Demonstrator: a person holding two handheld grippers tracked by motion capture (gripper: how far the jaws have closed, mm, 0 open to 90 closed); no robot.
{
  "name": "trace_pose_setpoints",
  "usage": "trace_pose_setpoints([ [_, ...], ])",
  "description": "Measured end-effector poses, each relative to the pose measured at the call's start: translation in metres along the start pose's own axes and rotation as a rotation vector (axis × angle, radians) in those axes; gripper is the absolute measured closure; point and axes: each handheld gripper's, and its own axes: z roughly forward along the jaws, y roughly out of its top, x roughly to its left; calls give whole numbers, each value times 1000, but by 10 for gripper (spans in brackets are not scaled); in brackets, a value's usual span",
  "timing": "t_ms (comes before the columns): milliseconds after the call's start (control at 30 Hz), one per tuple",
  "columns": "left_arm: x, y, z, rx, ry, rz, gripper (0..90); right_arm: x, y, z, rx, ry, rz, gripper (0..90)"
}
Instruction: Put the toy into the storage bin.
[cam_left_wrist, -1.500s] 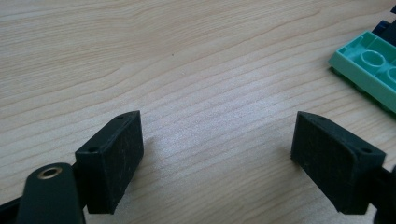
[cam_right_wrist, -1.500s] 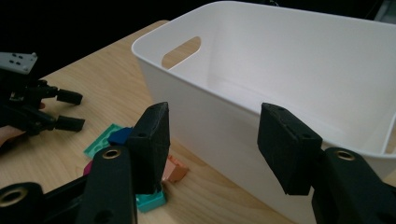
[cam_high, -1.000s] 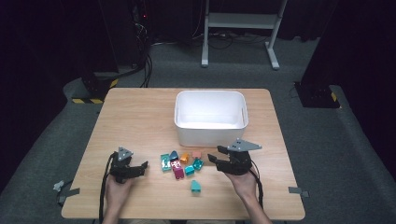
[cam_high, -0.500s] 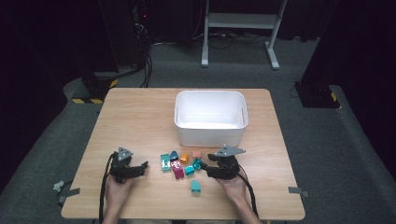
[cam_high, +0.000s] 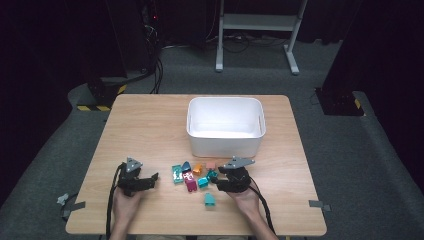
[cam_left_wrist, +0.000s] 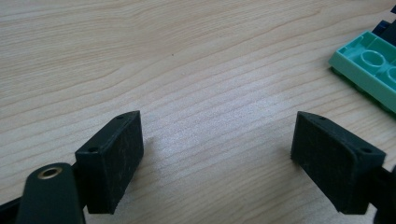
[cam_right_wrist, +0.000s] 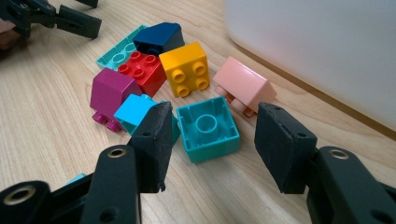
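Straddling the teal brick (cam_right_wrist: 208, 129) with my right gripper (cam_right_wrist: 212, 140) — jaws closing, not yet touching (left gripper (cam_left_wrist: 217, 154) wide, idle) — next: pinch, lift toward bin (cam_high: 225, 142).

Light falls from overhead onto the counter (cam_high: 150, 130), which stands bright while the floor and racks around it sink into near-black, and the high view is soft and a little grainy. The white bin (cam_high: 225, 125) glares almost to blankness, its inside showing hardly any shading. Up close, the left gripper view has a pale sheen on the wood grain between the jaws, and the right gripper view is sharp on the bricks, with short soft shadows and nearer parts blurred.
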Motion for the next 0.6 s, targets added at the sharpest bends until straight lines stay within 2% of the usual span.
trace_pose_setpoints([
  [600, 0, 0, 0, 0, 0, 0, 170, 2, 0, 16, 45, 1, -31, 513],
])
